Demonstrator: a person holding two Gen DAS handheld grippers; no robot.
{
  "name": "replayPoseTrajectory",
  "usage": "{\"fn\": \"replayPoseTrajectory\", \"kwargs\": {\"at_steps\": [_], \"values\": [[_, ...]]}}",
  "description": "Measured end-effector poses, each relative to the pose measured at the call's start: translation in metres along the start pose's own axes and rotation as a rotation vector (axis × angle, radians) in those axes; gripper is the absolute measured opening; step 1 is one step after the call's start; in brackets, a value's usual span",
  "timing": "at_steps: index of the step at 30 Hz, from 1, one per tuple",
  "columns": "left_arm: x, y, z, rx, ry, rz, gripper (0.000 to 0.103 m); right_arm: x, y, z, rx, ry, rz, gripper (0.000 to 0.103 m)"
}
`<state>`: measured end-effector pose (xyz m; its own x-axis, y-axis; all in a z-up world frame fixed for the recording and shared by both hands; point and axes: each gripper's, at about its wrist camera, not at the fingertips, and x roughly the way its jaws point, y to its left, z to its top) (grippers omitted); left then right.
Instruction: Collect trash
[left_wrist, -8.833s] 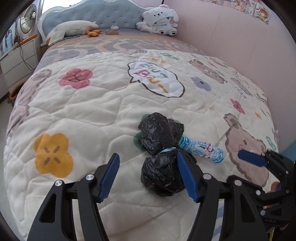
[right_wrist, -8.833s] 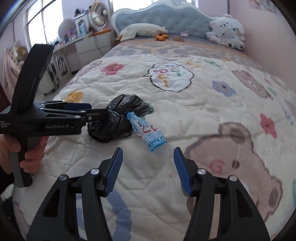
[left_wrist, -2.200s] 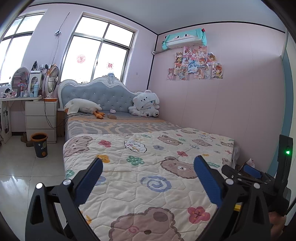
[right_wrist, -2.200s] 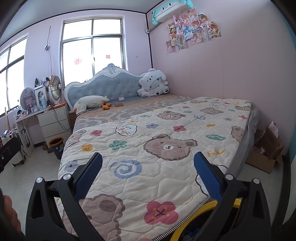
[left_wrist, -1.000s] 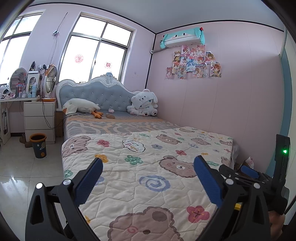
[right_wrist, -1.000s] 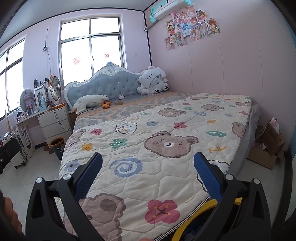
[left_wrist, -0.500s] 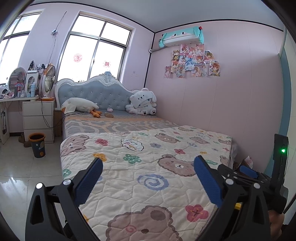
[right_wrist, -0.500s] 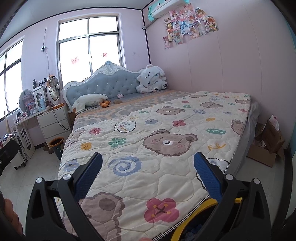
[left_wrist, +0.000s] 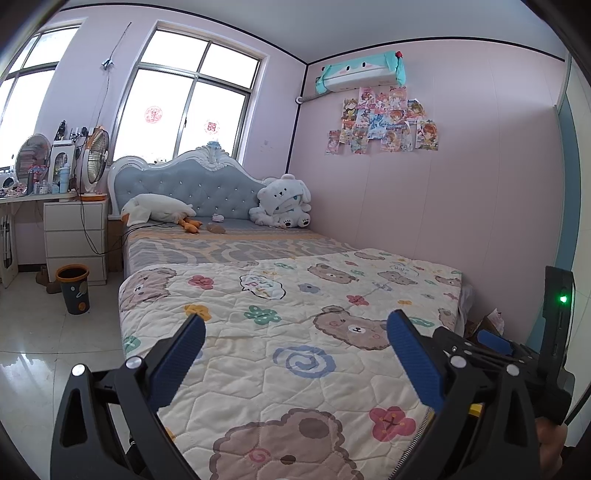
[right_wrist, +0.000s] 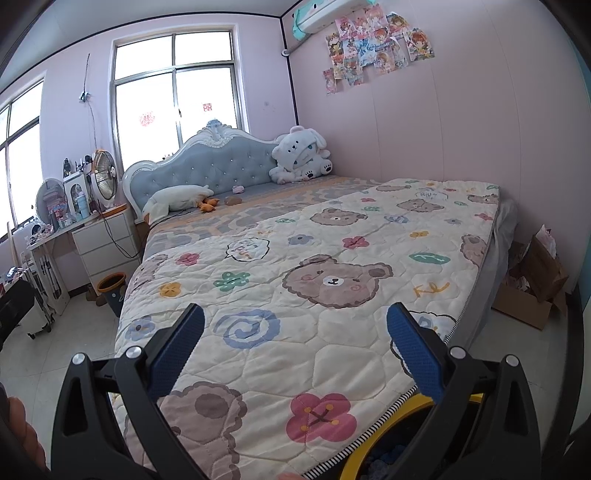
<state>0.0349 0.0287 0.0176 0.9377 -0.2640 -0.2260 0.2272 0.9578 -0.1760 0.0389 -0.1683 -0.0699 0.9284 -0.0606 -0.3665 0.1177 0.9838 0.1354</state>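
Your left gripper (left_wrist: 295, 354) and right gripper (right_wrist: 295, 350) both hover above the foot of the bed (right_wrist: 332, 258), jaws spread wide and empty. The yellow-rimmed bin (right_wrist: 391, 424) sits just below your right gripper, at the quilt's edge.

We see a cream quilted cloth bedspread (left_wrist: 295, 332) with stitched, matt panels, a tufted blue upholstered headboard (left_wrist: 192, 184), and a glossy pale tiled floor (left_wrist: 44, 350). Our left tool (left_wrist: 295, 354) has matt black plastic arms, finely textured blue pads (left_wrist: 177, 354) and shiny metal rivets.
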Motion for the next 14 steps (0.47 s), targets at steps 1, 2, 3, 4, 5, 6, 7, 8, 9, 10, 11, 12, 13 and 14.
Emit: {"fn": "replayPoseTrajectory", "kwargs": {"at_steps": [1, 2, 3, 4, 5, 6, 7, 8, 9, 10, 11, 12, 13, 14], "values": [[-0.0001, 0.0001, -0.0001, -0.001, -0.001, 0.001, 0.095, 0.0001, 0.0003, -0.0012, 0.001, 0.001, 0.0, 0.095], [0.0003, 0.0001, -0.0005, -0.002, 0.0, -0.002, 0.095, 0.0001, 0.0, 0.0, 0.0, 0.001, -0.001, 0.095], [0.0011, 0.0001, -0.001, -0.002, 0.003, -0.004, 0.095, 0.0006, -0.0001, -0.0009, 0.001, 0.002, -0.002, 0.095], [0.0024, 0.0004, -0.0013, -0.003, 0.004, -0.004, 0.095, 0.0007, 0.0002, -0.0022, 0.002, 0.004, -0.001, 0.095], [0.003, 0.0008, -0.0019, -0.004, 0.005, -0.003, 0.095, 0.0012, -0.0009, -0.0031, 0.004, 0.006, -0.002, 0.095], [0.0033, 0.0013, -0.0023, -0.005, 0.007, -0.003, 0.095, 0.0021, -0.0015, -0.0036, 0.005, 0.008, -0.003, 0.095], [0.004, 0.0019, -0.0026, -0.007, 0.009, -0.002, 0.095, 0.0019, -0.0013, -0.0051, 0.007, 0.01, -0.003, 0.095], [0.0047, 0.0025, -0.0028, -0.009, 0.013, -0.003, 0.095, 0.0036, -0.0022, -0.0042, 0.008, 0.012, -0.004, 0.095], [0.0052, 0.0032, -0.003, -0.011, 0.016, -0.005, 0.095, 0.004, -0.0023, -0.0048, 0.01, 0.014, -0.004, 0.095], [0.0056, 0.0034, -0.003, -0.011, 0.017, -0.006, 0.095, 0.004, -0.0029, -0.0045, 0.011, 0.014, -0.005, 0.095], [0.0058, 0.0037, -0.003, -0.01, 0.018, -0.005, 0.095, 0.0049, -0.0028, -0.0036, 0.012, 0.016, -0.006, 0.095], [0.0058, 0.0037, -0.003, -0.009, 0.017, -0.006, 0.095, 0.0048, -0.0029, -0.0034, 0.012, 0.015, -0.006, 0.095], [0.0057, 0.0043, -0.0033, -0.008, 0.017, -0.005, 0.095, 0.0047, -0.0025, -0.0045, 0.012, 0.016, -0.007, 0.095], [0.0059, 0.0041, -0.0029, -0.01, 0.017, -0.006, 0.095, 0.0048, -0.003, -0.0034, 0.012, 0.016, -0.005, 0.095]]}}
